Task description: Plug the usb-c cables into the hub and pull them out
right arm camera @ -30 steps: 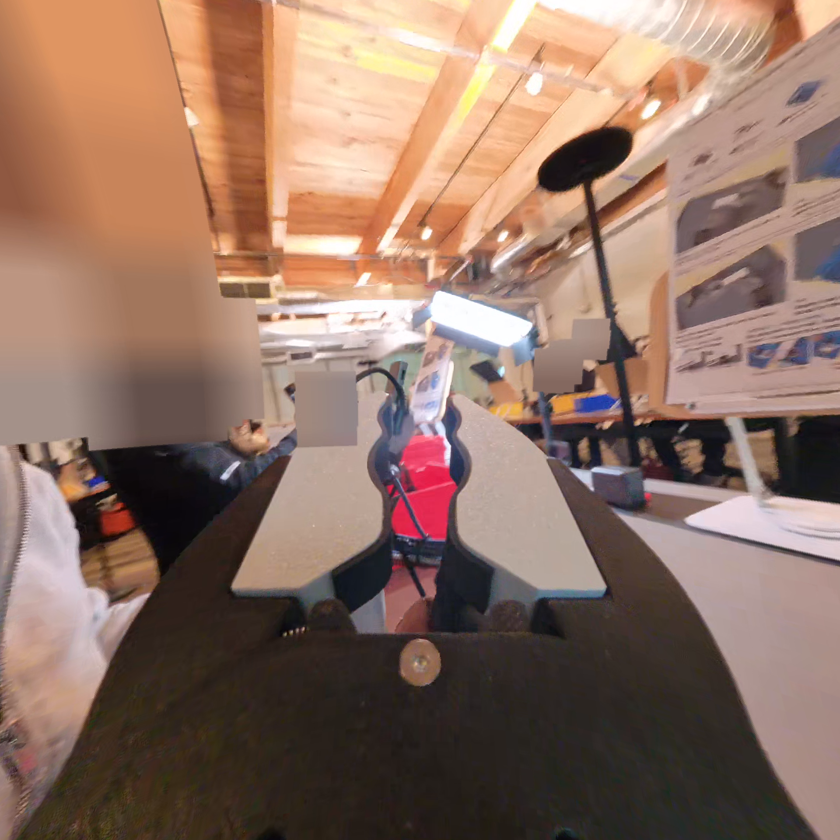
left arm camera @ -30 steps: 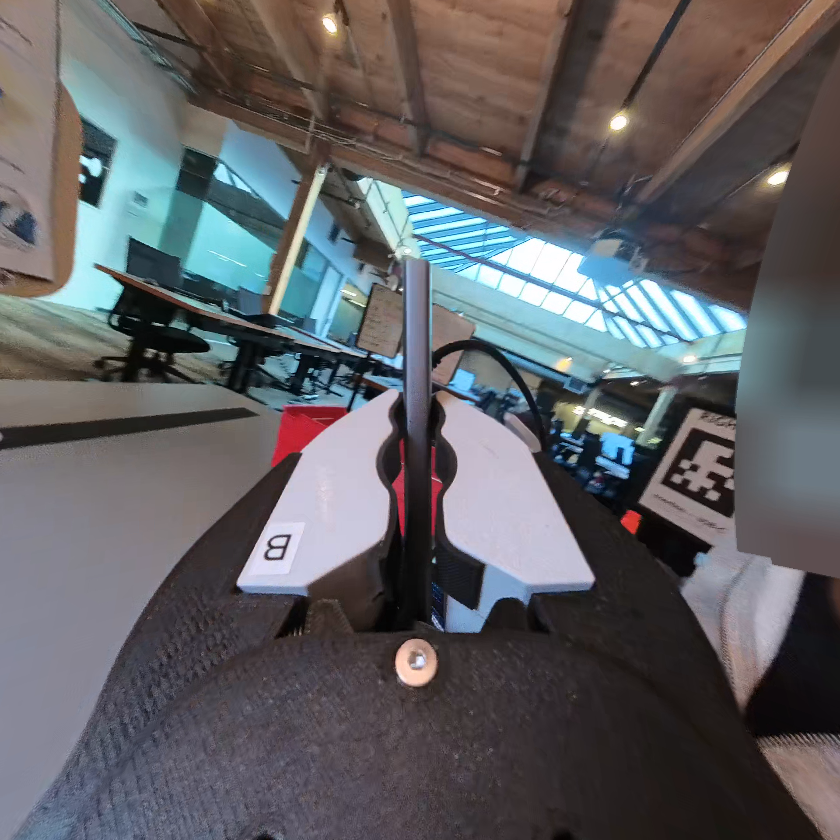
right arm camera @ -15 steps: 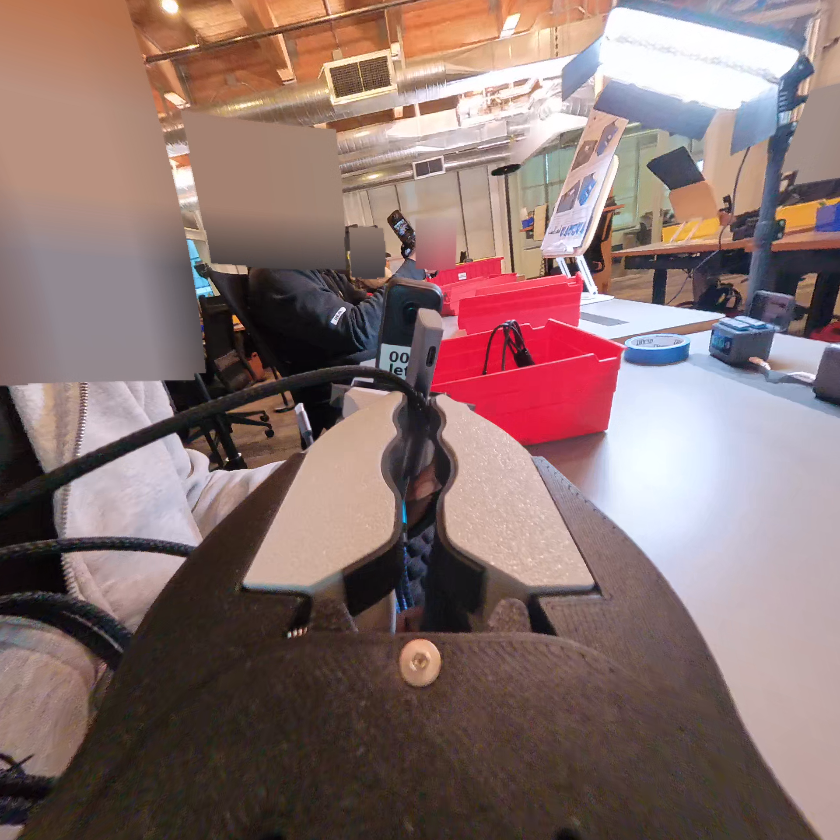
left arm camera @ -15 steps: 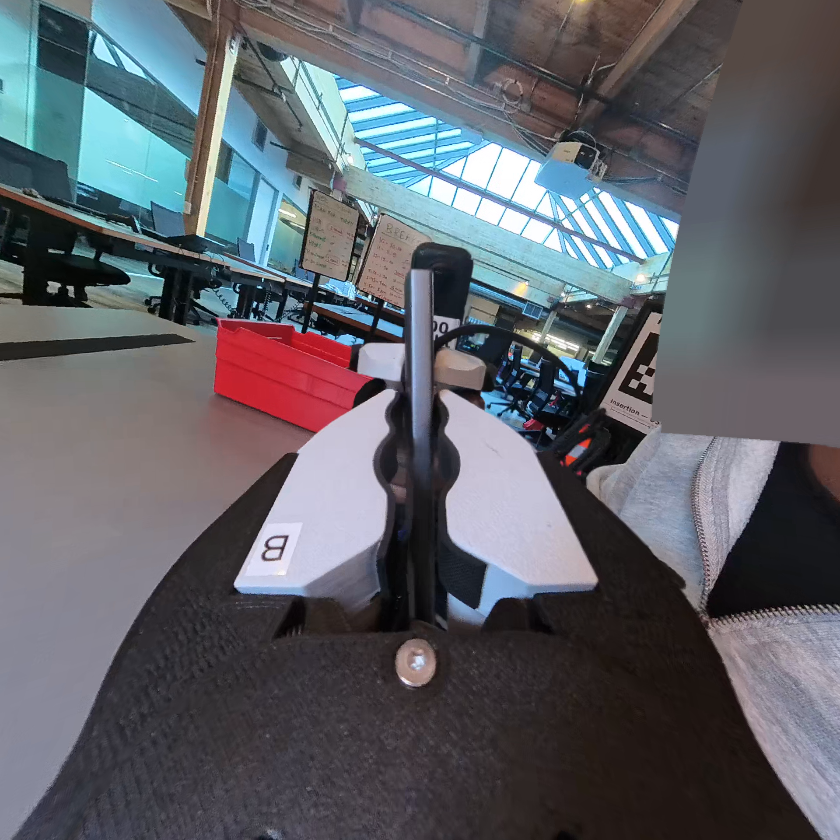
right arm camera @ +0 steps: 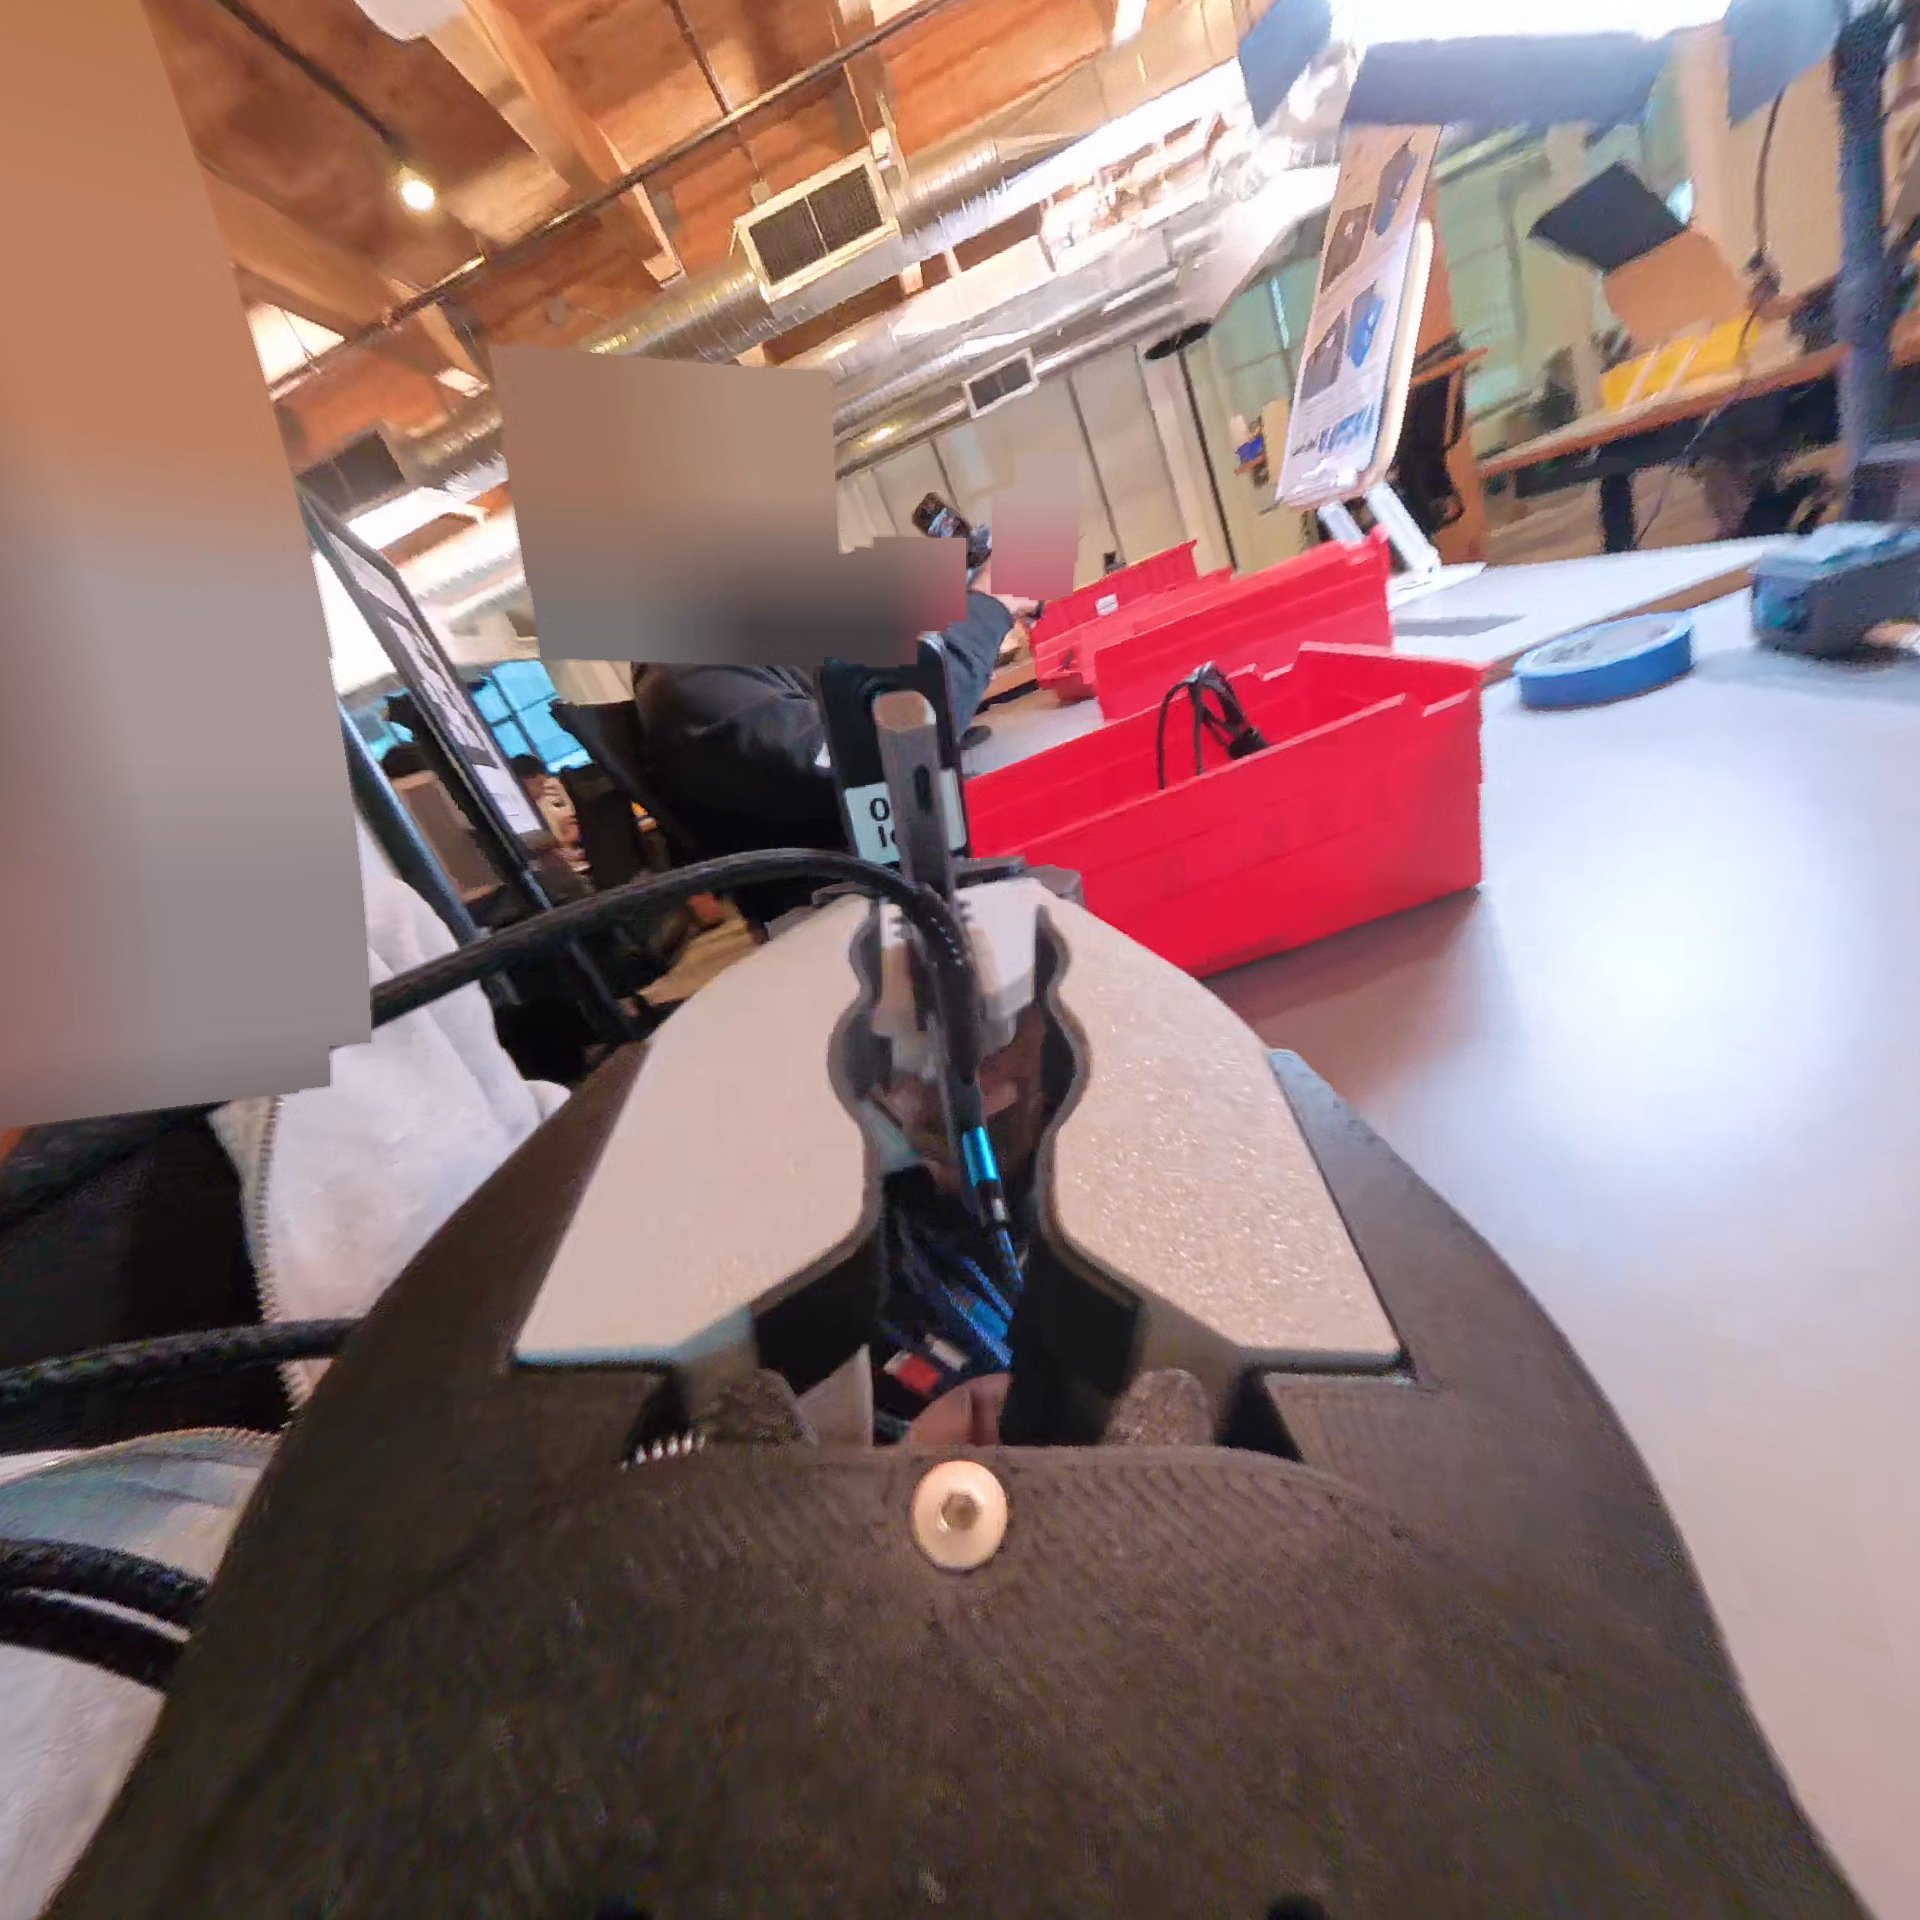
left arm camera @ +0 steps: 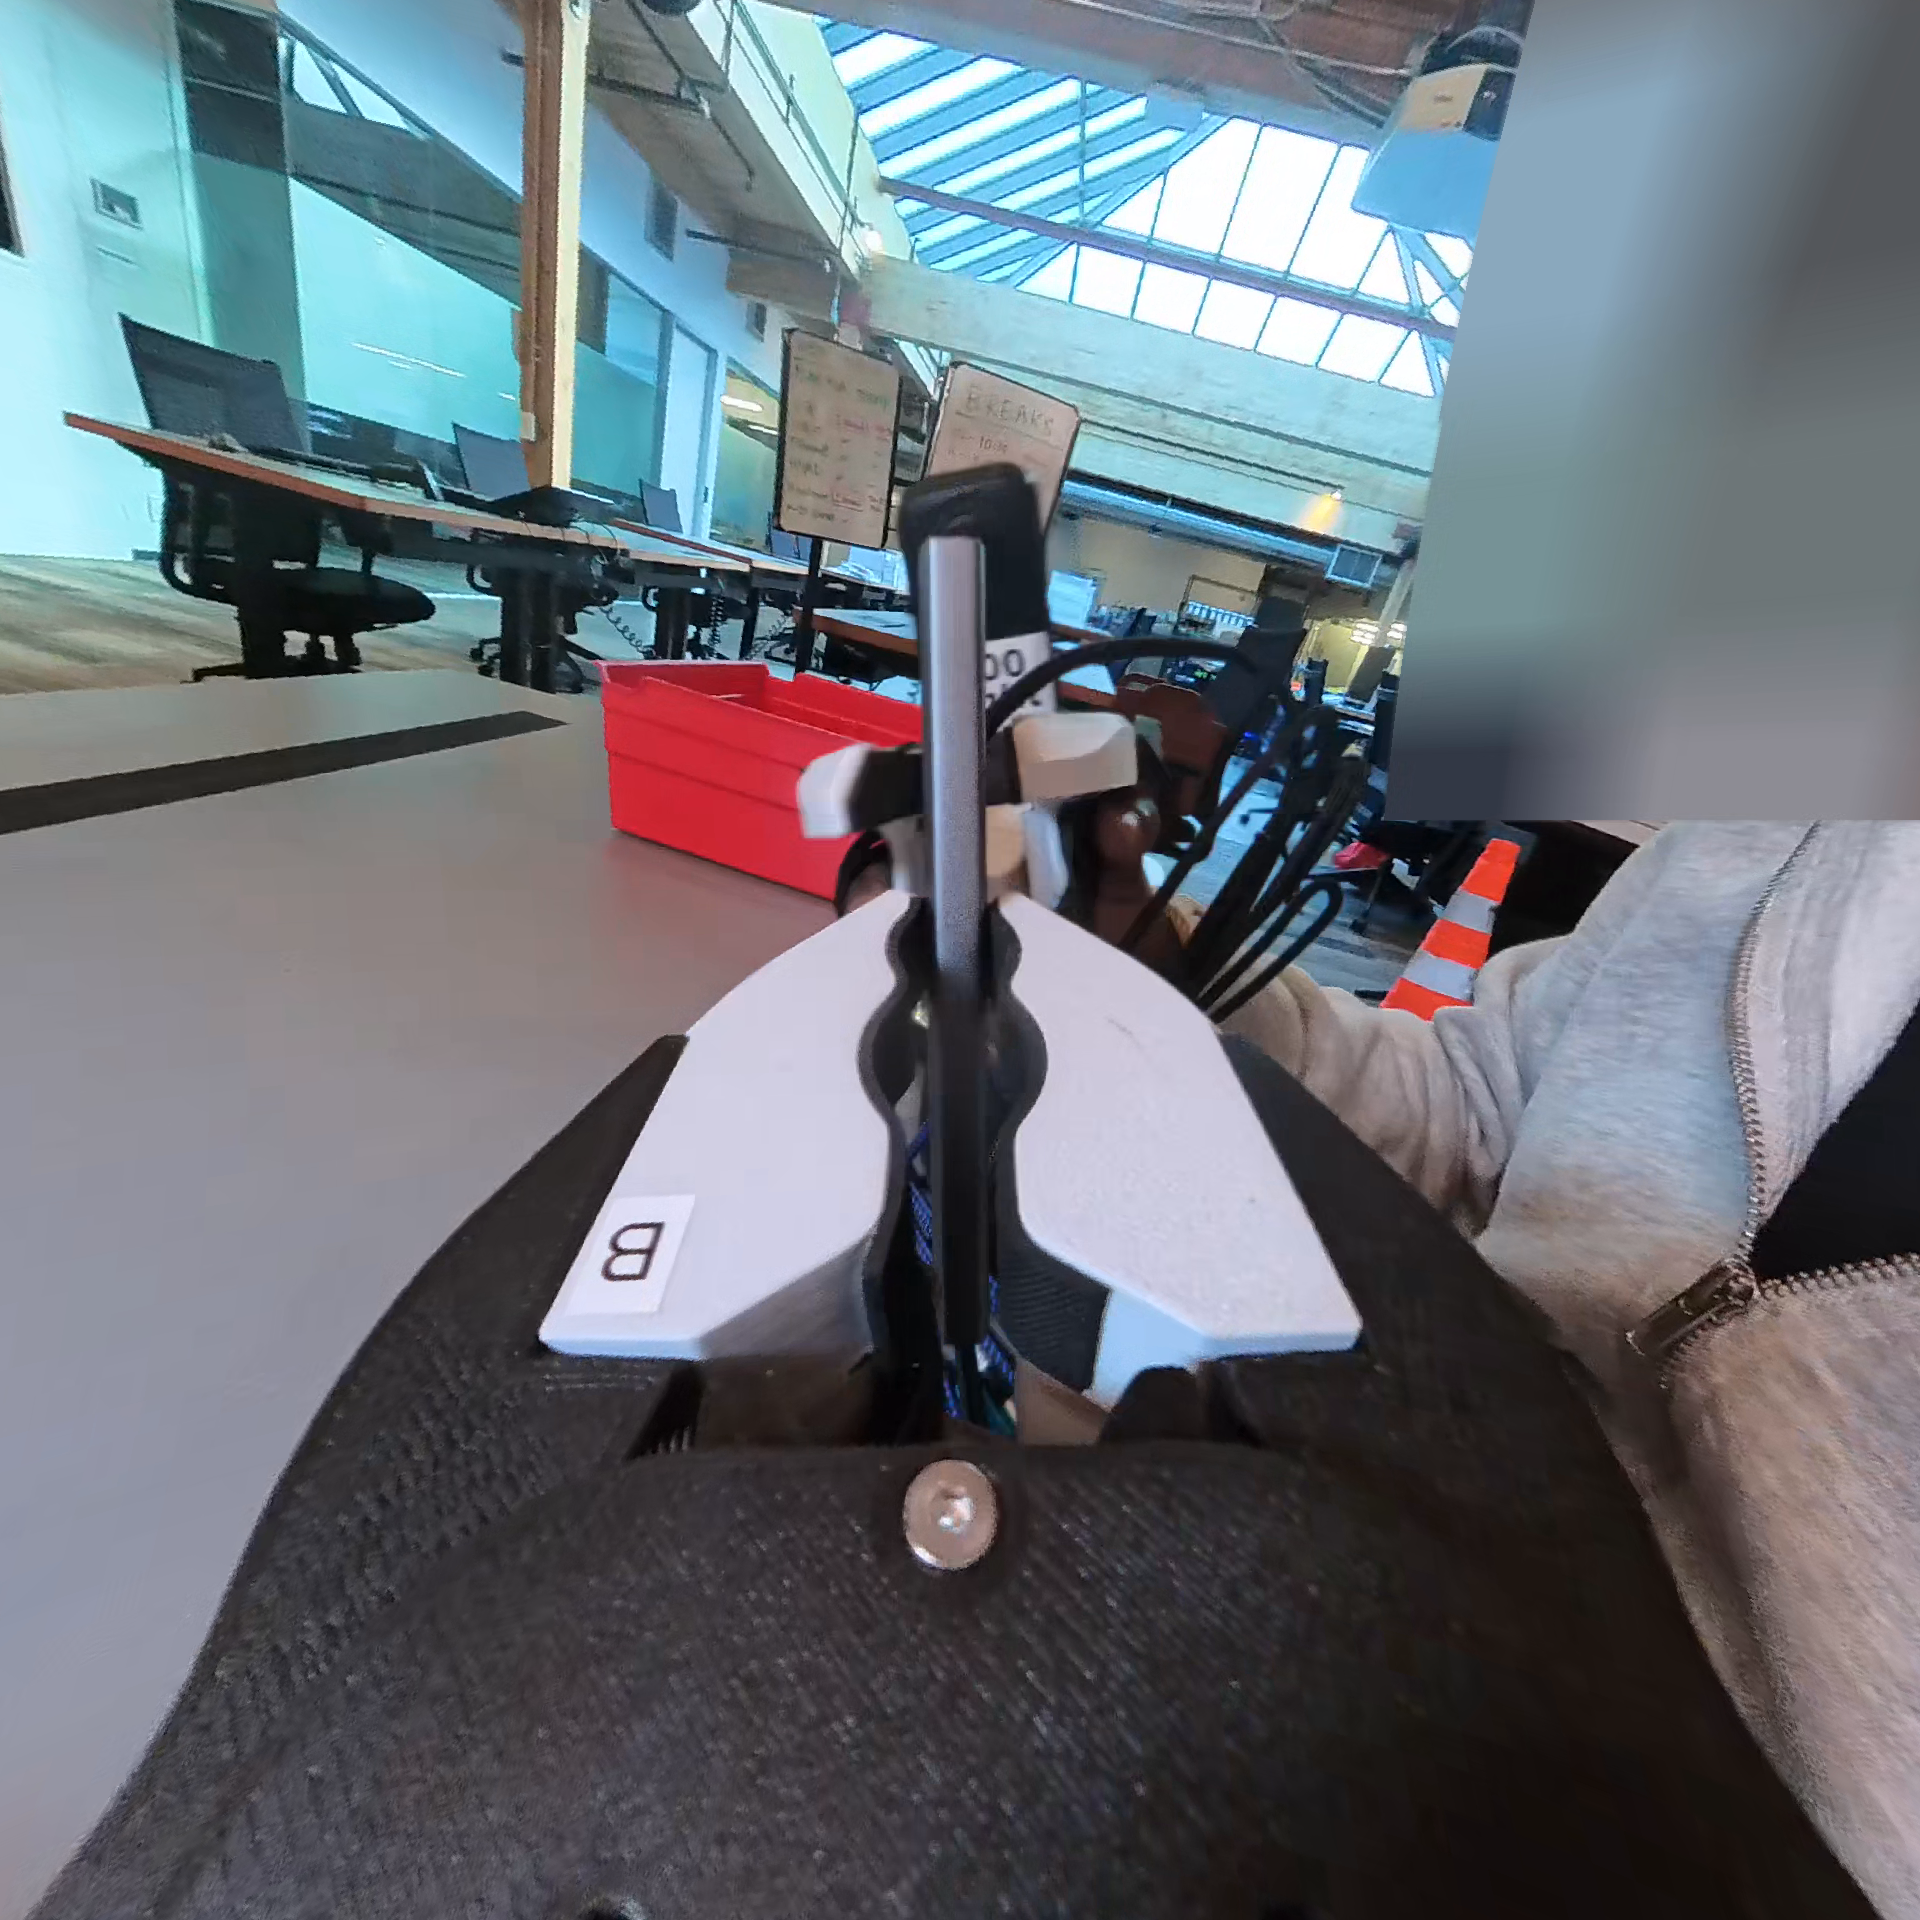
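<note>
The slim grey hub (left arm camera: 956,727) was held upright and edge-on between the closed white fingers of the left gripper (left arm camera: 954,935), lifted clear of the grey table (left arm camera: 364,987). In the right wrist view the hub (right arm camera: 914,790) was seen just beyond the right gripper (right arm camera: 951,935), whose jaws were closed on the black braided usb-c cable (right arm camera: 623,904) near its strain relief, the blue-collared plug (right arm camera: 982,1164) lying between the fingers; whether it was seated in a port could not be told. The hub was judged light, rigid and smooth-sided, so liable to pivot if pinched near one end. The cable was judged limp and springy, best taken at the stiff plug shell. A red bin (right arm camera: 1299,821) stood well apart on the table.
</note>
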Demonstrator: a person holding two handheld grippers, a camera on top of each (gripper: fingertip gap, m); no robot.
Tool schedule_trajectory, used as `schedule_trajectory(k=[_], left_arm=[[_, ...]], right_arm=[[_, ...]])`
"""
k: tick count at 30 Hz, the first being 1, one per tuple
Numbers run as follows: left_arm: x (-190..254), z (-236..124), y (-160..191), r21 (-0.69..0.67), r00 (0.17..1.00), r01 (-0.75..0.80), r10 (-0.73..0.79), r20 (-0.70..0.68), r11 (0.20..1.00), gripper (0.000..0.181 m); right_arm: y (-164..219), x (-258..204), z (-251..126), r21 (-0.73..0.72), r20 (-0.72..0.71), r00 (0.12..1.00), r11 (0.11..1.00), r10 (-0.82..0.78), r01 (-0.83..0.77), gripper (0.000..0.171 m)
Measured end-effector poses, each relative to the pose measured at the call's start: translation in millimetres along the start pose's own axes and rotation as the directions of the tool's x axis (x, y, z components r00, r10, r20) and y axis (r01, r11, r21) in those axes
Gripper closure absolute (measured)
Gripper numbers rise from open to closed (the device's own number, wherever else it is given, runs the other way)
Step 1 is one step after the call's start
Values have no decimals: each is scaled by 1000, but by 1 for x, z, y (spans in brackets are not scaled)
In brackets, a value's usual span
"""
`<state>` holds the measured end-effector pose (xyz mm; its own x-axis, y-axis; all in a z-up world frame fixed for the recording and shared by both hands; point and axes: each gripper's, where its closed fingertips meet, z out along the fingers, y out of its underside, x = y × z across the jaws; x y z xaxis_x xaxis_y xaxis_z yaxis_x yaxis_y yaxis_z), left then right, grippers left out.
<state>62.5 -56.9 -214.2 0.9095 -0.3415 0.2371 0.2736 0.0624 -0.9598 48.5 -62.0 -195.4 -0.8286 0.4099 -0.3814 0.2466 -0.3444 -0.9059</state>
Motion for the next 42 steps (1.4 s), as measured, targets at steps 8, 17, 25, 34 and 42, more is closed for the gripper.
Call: schedule_trajectory(k=[8, 17, 25, 34, 42], left_arm=[[5, 1, 0, 9, 1000, 10, -10, -21, 1000, 171], [11, -2, 0, 26, 1000, 3, -2, -28, 1000, 169], [19, -5, 14, -38, 997, -69, 68, -42, 997, 170], [11, -3, 20, -81, 999, -37, 37, -1, 996, 172], [9, -5, 17, -52, 1000, -9, 9, 0, 999, 173]], right_arm=[[12, -5, 3, -57, 23, 999, 997, -44, 45, 155], [10, -11, 2, -67, 11, 982, 980, -188, 188, 164], [10, -19, 6, -46, 62, 987, 987, -150, 153, 164], [12, -13, 9, -29, 52, 996, 997, -76, 78, 164], [21, -13, 12, -66, 90, 996, 998, -12, 18, 150]])
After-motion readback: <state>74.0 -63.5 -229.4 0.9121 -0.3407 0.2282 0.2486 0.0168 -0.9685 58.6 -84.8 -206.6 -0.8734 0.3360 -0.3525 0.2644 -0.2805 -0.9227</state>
